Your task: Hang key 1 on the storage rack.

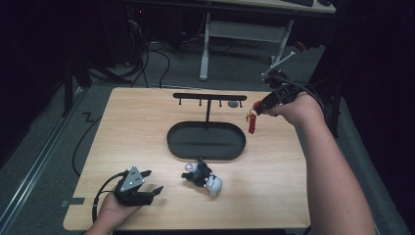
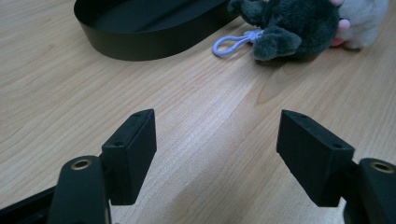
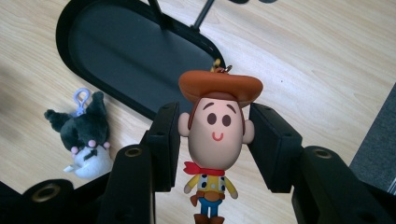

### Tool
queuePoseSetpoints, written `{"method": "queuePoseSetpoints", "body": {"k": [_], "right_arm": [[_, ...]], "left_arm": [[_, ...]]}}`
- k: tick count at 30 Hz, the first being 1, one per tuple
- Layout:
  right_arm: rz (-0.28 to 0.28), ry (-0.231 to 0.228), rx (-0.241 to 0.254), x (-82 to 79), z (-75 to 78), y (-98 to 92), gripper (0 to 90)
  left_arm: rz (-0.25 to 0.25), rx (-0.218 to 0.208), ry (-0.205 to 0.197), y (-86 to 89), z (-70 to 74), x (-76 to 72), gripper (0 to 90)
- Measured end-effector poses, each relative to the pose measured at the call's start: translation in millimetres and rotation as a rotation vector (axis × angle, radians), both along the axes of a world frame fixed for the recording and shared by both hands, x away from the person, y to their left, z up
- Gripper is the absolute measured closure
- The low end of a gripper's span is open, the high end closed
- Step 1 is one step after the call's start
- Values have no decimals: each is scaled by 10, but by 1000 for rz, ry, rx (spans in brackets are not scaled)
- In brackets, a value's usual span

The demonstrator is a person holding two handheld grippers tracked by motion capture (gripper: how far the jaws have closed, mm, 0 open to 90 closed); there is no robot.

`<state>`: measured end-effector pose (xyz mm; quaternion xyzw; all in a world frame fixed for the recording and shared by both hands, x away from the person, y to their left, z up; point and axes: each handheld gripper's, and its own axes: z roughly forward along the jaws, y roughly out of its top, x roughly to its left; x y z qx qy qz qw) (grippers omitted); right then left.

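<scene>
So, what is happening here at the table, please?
A person works with a gripper in each hand. The right gripper is shut on a cowboy figure keychain and holds it in the air beside the black hook stand. The left gripper rests open on the wooden table, holding nothing. A dark plush keychain lies on the table in front of the stand's oval tray.

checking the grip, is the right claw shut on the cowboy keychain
Shut on it: right claw jaws press both sides of the cowboy keychain head.

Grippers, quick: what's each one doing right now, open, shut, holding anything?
Left gripper: open, nothing between its jaws, low over the table.
Right gripper: shut on the cowboy figure keychain, held by its head.
</scene>
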<state>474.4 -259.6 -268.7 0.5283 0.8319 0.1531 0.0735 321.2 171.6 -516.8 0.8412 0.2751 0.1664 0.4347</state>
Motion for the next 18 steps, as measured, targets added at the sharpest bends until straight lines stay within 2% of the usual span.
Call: {"method": "queuePoseSetpoints", "body": {"k": [8,12,14,18], "right_arm": [[26,-13,17,38,30,141,557],[39,-14,6,78,48,218,557],[38,-18,-4,102,55,243,557],[31,-20,8,145,62,266,557]], "left_arm": [[-12,8,1,-12,-5,-3,292],[-16,16,-4,-21,-5,-12,292],[-17,16,-4,-25,-5,-13,293],[-23,23,-5,-35,-10,-18,293]]}}
